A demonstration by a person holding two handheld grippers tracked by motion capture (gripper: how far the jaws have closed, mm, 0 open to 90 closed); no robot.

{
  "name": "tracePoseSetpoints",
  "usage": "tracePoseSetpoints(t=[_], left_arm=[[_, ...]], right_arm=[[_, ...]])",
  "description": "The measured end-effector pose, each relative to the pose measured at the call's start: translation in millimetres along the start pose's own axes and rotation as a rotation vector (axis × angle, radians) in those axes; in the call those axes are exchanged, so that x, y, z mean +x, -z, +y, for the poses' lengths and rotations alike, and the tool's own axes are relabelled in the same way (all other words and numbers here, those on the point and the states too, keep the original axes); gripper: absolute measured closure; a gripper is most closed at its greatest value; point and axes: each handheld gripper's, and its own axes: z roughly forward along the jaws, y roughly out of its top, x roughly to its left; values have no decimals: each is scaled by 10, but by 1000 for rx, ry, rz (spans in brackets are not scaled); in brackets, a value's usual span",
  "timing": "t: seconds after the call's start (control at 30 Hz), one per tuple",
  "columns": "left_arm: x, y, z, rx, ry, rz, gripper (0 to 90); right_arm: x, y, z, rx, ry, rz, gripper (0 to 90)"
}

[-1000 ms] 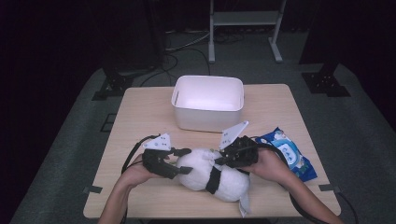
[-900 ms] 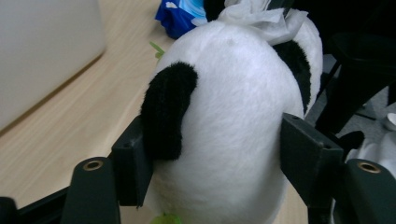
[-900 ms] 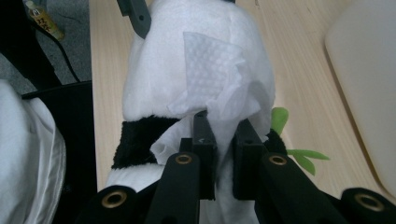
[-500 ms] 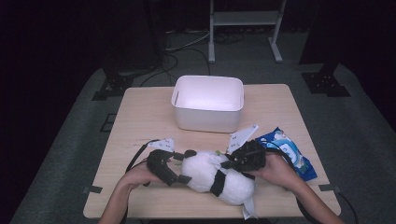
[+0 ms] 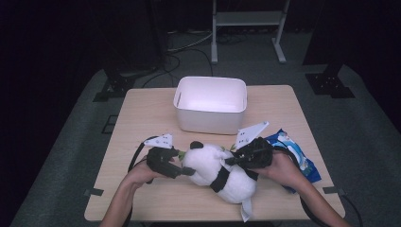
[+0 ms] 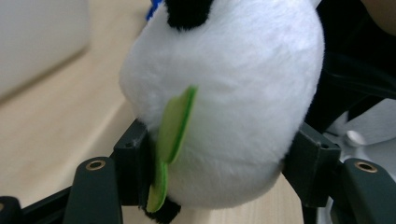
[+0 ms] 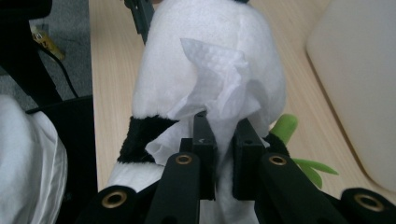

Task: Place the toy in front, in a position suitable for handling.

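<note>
- Panda plush [image 5: 222,170] lies on its side near the front edge of the table [image 5: 142,113], between the two hands, with the white bin [image 5: 210,105] just behind it and a blue wipes pack [image 5: 299,156] off to the person's right.
- Left claw [image 5: 185,171] is clamped on the panda's head — in the left gripper view the jaws press into the white fur on both sides, with a green felt leaf [image 6: 175,126] caught against one jaw.
- Right claw [image 7: 223,140] is nearly closed on a crumpled white tissue [image 7: 212,79], which it holds against the plush's white fur just above the black band.
- Step in hand, as I judge it: wiping the toy with the tissue while the other claw steadies it.
- To do it well:
  - keep the left claw's hold firm but not crushing, so the soft head does not squirm out as the wipe drags across it;
  - stroke with the tissue's loose part, not the jaw tips — hard edges would snag the pile;
  - press lightly, since thin tissue tears or slips from the jaws if it catches;
  - work away from the anchored head, so the pull tightens the fur instead of bunching it;
  - keep the plush low on the table, where it cannot roll off the near edge.
</note>
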Motion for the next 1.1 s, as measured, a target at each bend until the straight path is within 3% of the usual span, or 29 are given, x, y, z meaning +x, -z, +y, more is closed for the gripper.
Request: tracePoseSetpoints(t=[0.07,0.27,0.33,0.37,0.47,0.67,1.1], left_arm=[[-13,44,42,4,-17,12,343],[-149,332,326,47,-114,106,349],[-169,363,368,53,-126,117,351],[-210,407,443,71,-155,138,352],[-244,441,529,81,-169,151,354],[-264,390,624,92,-186,146,354],[-335,175,768,107,-230,108,353]], right_arm=[[-4,2,25,-14,3,2,818],[-26,-5,102,-48,13,12,818],[-38,14,131,-56,17,12,819],[-45,26,146,-59,19,11,819],[-63,79,193,-68,18,-2,819],[-112,168,298,-100,16,-10,819],[-128,260,729,-132,76,-22,818]])
